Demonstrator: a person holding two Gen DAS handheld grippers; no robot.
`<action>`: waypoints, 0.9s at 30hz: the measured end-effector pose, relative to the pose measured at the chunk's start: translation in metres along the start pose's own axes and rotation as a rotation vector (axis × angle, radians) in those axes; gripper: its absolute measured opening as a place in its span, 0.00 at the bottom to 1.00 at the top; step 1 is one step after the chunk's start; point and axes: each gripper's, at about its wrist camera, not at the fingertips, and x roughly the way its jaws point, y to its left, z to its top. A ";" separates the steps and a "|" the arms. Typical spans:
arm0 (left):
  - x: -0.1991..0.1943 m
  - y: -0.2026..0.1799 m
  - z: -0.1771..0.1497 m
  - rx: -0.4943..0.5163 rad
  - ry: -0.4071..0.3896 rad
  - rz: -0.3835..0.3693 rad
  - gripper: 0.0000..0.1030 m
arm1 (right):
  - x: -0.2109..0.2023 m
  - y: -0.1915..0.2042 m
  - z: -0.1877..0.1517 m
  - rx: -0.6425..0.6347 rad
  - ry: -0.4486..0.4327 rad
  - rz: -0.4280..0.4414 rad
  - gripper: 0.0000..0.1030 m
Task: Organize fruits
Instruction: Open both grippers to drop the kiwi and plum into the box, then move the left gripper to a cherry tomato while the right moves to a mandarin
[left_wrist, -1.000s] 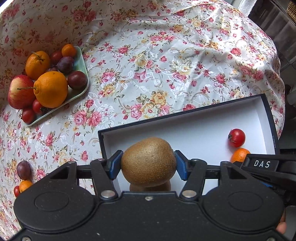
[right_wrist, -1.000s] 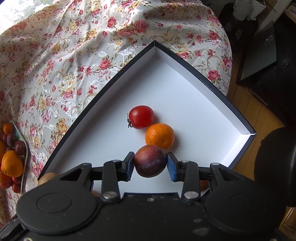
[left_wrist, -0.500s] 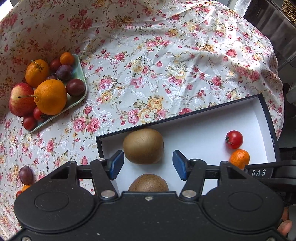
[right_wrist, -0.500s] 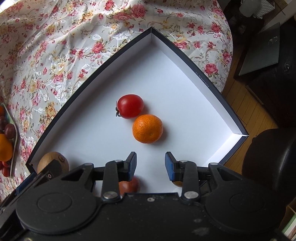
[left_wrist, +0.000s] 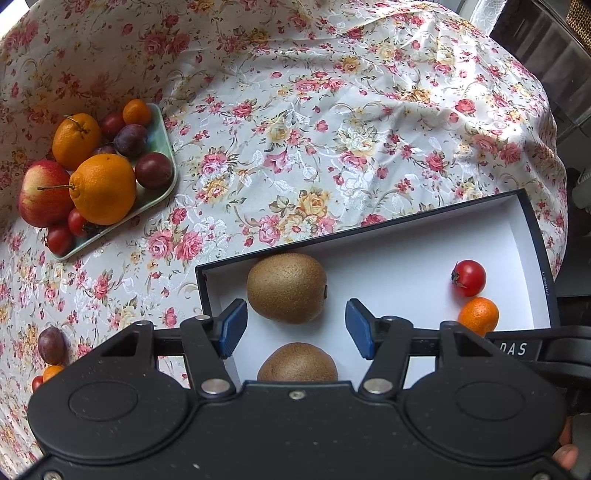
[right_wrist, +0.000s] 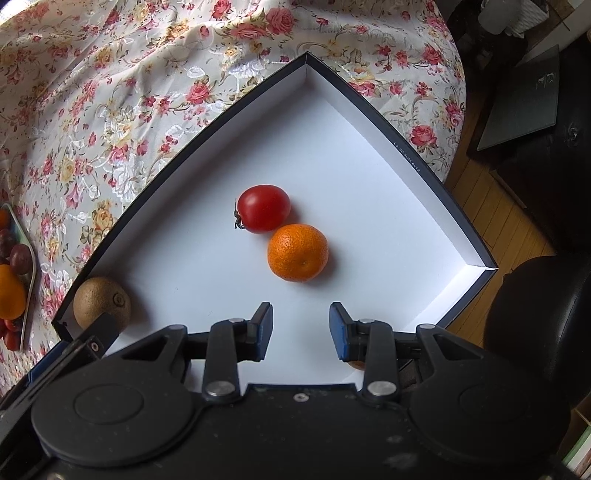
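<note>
Both black two-finger grippers, left (left_wrist: 295, 328) and right (right_wrist: 301, 330), hang with jaws apart and empty over the white-lined, dark-rimmed cardboard box (right_wrist: 369, 192). Two fuzzy brown kiwis (left_wrist: 286, 286) lie below the left one; a red tomato (right_wrist: 263, 208) touches a small orange mandarin (right_wrist: 297, 252).

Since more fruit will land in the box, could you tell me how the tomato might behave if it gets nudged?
The tomato is round and smooth, lying loose on the box's flat white floor, so it would probably roll easily. It sits against the mandarin, which might stop it that way. Its glossy skin looks thin, so likely easily bruised.
</note>
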 end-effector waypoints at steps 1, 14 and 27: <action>0.000 0.001 0.000 -0.003 0.000 0.001 0.61 | -0.001 0.001 -0.001 -0.001 0.000 -0.003 0.35; -0.004 0.012 -0.002 -0.020 0.005 0.001 0.61 | -0.001 0.008 -0.005 -0.016 0.008 -0.006 0.35; -0.009 0.044 -0.005 -0.068 0.002 0.014 0.61 | 0.001 0.037 -0.018 -0.055 0.015 -0.006 0.35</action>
